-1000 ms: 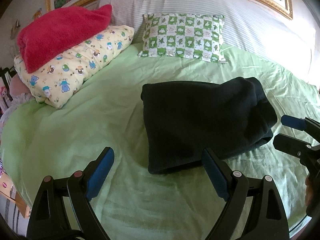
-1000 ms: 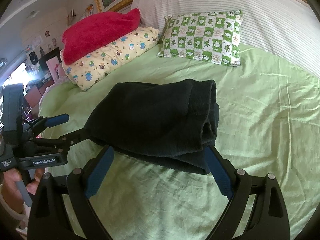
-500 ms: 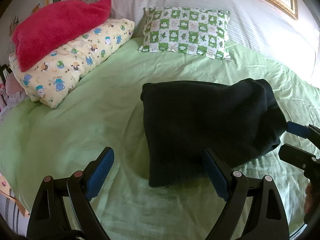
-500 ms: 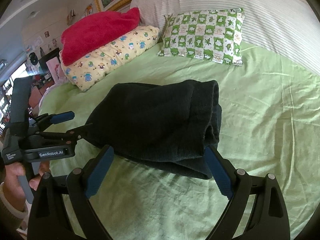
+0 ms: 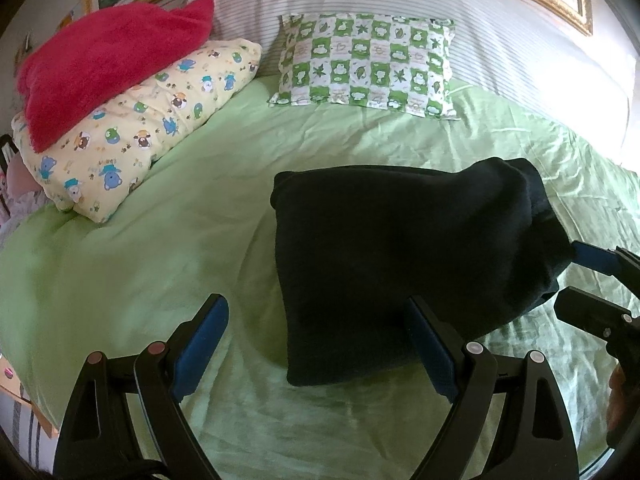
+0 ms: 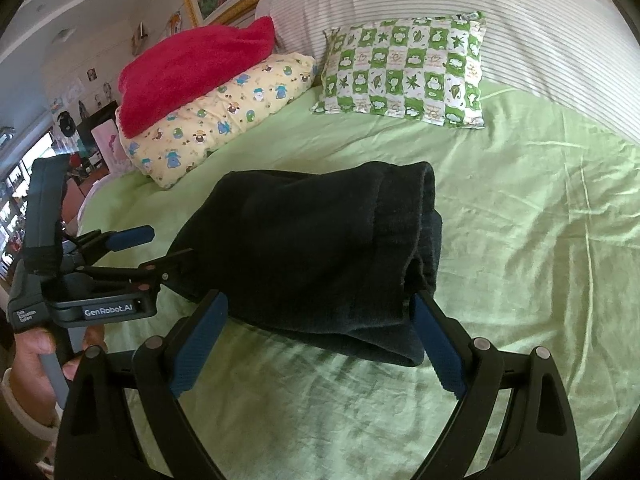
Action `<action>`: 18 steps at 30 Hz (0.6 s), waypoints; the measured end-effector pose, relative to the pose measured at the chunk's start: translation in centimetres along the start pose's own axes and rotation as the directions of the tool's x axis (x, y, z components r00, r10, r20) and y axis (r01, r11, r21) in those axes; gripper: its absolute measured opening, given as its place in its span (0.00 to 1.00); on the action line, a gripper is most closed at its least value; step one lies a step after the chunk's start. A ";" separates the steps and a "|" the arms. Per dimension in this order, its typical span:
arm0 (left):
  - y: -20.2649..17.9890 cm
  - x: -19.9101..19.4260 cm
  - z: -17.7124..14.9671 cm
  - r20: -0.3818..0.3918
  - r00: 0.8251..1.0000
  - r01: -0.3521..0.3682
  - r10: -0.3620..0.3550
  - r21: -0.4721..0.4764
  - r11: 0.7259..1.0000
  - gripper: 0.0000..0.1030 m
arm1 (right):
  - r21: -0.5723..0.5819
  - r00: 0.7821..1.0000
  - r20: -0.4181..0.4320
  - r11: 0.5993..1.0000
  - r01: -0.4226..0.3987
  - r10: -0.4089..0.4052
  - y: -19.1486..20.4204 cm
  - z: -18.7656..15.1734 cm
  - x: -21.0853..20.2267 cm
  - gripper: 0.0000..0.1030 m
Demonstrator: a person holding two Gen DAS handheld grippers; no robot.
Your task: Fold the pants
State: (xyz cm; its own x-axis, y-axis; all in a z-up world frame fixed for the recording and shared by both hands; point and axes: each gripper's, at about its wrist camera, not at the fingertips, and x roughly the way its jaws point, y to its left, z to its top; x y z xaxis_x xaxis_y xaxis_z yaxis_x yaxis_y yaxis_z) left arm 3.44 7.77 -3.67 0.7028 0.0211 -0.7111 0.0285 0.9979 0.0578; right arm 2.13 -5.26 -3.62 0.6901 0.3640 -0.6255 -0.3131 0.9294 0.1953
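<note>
The bed [image 5: 168,240], under its pale green sheet, fills both of my views, with a striped white bolster [image 6: 520,28] along the head. Against it lean a yellow cartoon pillow [image 5: 152,120] with a red blanket [image 5: 108,60] piled on top and a green checked pillow [image 6: 404,76]. The dark pants [image 5: 400,264] lie folded into a thick bundle in the middle of the bed, right in front of me. My left claw [image 5: 316,344] is spread wide, its right finger at the near edge of the bundle; my right claw [image 6: 320,340] is spread too, straddling the bundle's near edge. Only my right view shows my left hand [image 6: 36,356] around the handle and the left finger reaching the bundle's side; whether it touches I cannot tell. Only my left view shows the right claw's blue pads at the bundle's far right end. Since a second ago the bundle has grown larger in both views as both claws have come closer, and the pillows have slid higher.
</note>
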 end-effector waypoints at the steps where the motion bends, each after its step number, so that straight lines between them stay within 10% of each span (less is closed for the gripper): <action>1: -0.1 -0.1 0.0 0.001 1.000 -0.001 0.001 0.002 1.000 0.87 | 0.001 1.000 0.001 1.000 0.000 0.000 0.0 0.0 -0.1 0.90; 18: -1.4 0.2 0.7 0.000 1.000 -0.007 0.007 0.039 0.999 0.87 | 0.039 1.000 0.019 0.999 0.006 -0.007 -1.5 0.0 -0.6 0.90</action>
State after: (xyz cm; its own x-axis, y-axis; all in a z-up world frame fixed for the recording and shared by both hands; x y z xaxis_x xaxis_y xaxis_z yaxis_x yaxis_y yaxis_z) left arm 4.04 6.37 -3.34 0.7032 0.0284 -0.7105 0.0507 0.9947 0.0900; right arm 2.17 -6.87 -3.49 0.7043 0.3584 -0.6128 -0.2832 0.9334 0.2205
